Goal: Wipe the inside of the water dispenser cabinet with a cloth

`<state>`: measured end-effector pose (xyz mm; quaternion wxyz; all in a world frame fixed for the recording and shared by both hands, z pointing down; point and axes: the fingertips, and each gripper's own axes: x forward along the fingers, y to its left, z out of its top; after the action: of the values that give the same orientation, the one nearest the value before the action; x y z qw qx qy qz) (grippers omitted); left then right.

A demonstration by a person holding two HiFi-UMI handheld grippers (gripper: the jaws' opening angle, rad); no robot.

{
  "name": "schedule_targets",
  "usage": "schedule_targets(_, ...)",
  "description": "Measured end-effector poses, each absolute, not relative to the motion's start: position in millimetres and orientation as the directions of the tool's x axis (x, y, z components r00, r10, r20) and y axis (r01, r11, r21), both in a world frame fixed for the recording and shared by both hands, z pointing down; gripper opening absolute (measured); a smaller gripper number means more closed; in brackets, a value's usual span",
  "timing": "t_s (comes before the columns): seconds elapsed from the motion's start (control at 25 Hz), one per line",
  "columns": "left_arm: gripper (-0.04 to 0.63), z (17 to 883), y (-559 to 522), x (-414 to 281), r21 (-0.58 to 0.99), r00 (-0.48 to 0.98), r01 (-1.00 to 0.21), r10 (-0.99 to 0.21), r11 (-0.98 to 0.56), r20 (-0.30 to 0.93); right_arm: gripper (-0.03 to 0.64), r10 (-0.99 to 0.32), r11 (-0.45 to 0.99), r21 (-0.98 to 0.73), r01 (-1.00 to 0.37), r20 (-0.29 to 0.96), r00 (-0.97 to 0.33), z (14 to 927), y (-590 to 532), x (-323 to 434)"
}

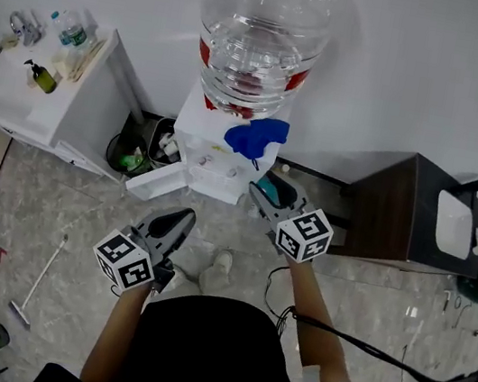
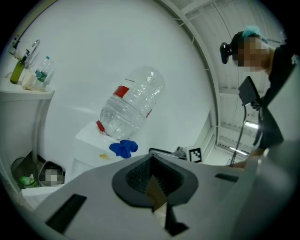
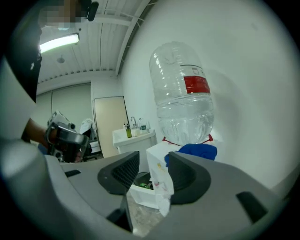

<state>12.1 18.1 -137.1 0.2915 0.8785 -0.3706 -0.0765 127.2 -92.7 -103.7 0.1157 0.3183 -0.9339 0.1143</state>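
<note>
White sink counter (image 1: 18, 92) stands at the far left, its soap and bottles well clear of the job. A waste bin (image 1: 131, 153) sits between it and the water dispenser (image 1: 217, 161).

The left gripper (image 1: 185, 216) hangs low in front of the dispenser, just below the cabinet door (image 1: 158, 182). Its jaws are pressed together with nothing between them, as its own view shows (image 2: 152, 177). It looks parked there, out of the way and ready to steady the door if needed.

The door is swung out toward the bin, probably so the compartment can be reached. The inside of the cabinet cannot be seen from any view.

The blue cloth (image 1: 256, 135) lies bunched on the dispenser's top, against the foot of the upturned bottle (image 1: 261, 39), with one corner hanging over the front edge. It seems to have been set there within easy reach, and no tool holds it, so the wiping looks not yet begun.

The right gripper (image 1: 257, 191) is raised nearer the cloth, just below and to its right. Its jaws are spread and empty (image 3: 151, 172), and the dispenser's corner shows through the gap, which suggests it is lined up to take the cloth.

A dark wooden cabinet (image 1: 391, 212) stands at the right and plays no part.

The cloth is a saturated royal blue, soft and crumpled into loose folds. It looks dry and clean, and thin enough to pinch anywhere.
</note>
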Motion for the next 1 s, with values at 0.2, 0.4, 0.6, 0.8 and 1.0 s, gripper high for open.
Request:
schedule_targets(0.2, -0.005, -136.2, 8.1, 11.2, 0.592, 0.692, -0.623, -0.714, -0.512, 0.111, 0.275, -0.644, 0.719, 0.032, -0.695, 0.405, -0.648, -67.3, -187.7, 135.7)
schedule_targets(0.4, -0.006, -129.7, 6.7, 6.1, 0.594, 0.661, -0.65, -0.739, -0.473, 0.135, 0.29, -0.636, 0.726, 0.125, -0.676, 0.495, -0.592, -34.9, -230.7, 117.1)
schedule_targets(0.6, -0.006, -135.0, 7.0, 4.9, 0.586, 0.661, -0.653, -0.739, -0.48, 0.131, 0.288, -0.629, 0.727, 0.169, -0.666, 0.553, -0.547, -22.8, -245.5, 109.9)
schedule_targets(0.8, -0.006, -138.6, 3.0, 2.7, 0.566, 0.658, -0.666, -0.739, -0.486, 0.14, 0.263, -0.603, 0.73, 0.131, -0.671, 0.586, -0.542, -20.9, -259.0, 102.8)
schedule_targets(1.0, -0.006, -143.7, 4.2, 6.2, 0.572, 0.671, -0.651, -0.73, -0.499, 0.127, 0.119, -0.601, 0.726, 0.142, -0.673, 0.606, -0.521, -23.5, -254.1, 108.1)
